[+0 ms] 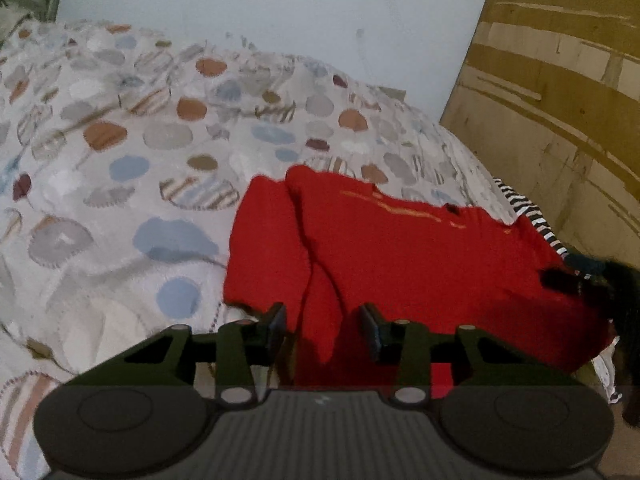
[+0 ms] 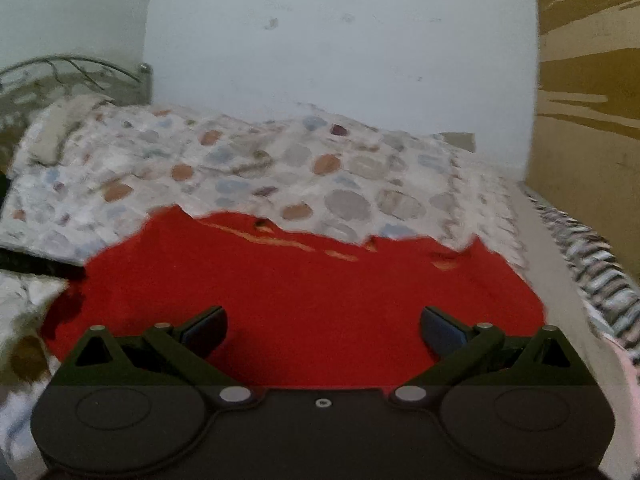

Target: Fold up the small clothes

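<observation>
Left hand-held gripper point(image 1: 323, 326) half-spread around red cotton shirt point(image 1: 400, 256) fold, not pinching; right hand-held gripper point(image 2: 323, 330) spread wide. Next: pinch, fold over.

A red garment point(image 1: 400, 256) lies spread on the patterned bed, filling the lower centre and right of the left wrist frame, a raised fold running down its left part, faint yellow print near its far edge.

Bed with spotted quilt point(image 1: 160, 128); a red garment point(image 1: 400, 256) lies spread on it, a striped cloth point(image 1: 532, 216) at its far edge.
</observation>
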Available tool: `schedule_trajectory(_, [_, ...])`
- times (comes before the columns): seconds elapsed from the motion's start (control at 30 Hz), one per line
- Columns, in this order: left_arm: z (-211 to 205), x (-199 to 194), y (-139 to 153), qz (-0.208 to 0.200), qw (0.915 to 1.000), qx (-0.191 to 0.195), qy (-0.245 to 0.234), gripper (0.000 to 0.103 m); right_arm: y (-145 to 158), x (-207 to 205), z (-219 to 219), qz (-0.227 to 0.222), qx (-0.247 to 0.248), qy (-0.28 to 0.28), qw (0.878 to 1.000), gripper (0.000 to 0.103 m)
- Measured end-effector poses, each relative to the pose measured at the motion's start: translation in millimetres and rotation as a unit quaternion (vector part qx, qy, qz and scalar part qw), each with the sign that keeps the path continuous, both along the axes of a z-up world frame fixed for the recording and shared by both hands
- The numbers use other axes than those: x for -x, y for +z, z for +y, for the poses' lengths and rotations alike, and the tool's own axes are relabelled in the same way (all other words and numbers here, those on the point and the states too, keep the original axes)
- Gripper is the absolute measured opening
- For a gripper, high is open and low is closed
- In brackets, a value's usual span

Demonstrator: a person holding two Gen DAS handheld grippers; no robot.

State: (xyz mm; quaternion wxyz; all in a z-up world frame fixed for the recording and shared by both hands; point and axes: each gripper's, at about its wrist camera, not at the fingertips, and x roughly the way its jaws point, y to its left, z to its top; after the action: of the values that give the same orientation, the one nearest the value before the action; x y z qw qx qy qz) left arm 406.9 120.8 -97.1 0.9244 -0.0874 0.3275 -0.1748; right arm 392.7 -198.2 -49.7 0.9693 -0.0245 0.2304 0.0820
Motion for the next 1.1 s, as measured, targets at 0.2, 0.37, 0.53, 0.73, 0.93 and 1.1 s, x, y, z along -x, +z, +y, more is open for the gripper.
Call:
schedule_trajectory(0.2, [8.0,-5.4,-8.7,0.027,0.9991,0.034,0.006,0.012,20.1,-83.3,22.7,0.043,-0.080,0.106,0.990,0.097])
schedule_trajectory(0.37, [10.0,-4.5,-7.6,0.025,0.9980,0.053,0.023,0.006,25.3,-151.5,71.4,0.075,-0.079,0.179,0.978,0.081])
schedule_trajectory(0.53, [8.3,-4.1,-6.2,0.027,0.9971,0.060,0.039,0.006,20.8,-196.5,118.1,0.110,-0.075,0.221,0.966,0.080])
schedule_trajectory(0.73, [10.6,-1.7,-5.8,0.022,0.9960,0.072,0.049,0.005,2.0,-220.6,145.8,0.147,-0.037,0.228,0.962,0.021])
schedule_trajectory(0.93, [14.9,19.3,6.7,-0.042,0.9936,0.077,0.072,0.004,12.6,-210.3,124.7,0.087,-0.066,0.191,0.975,0.006])
schedule_trajectory(1.1, [19.0,9.6,-8.3,-0.011,0.9893,0.102,0.104,0.004,7.5,-215.3,119.6,0.080,-0.070,0.167,0.980,0.005])
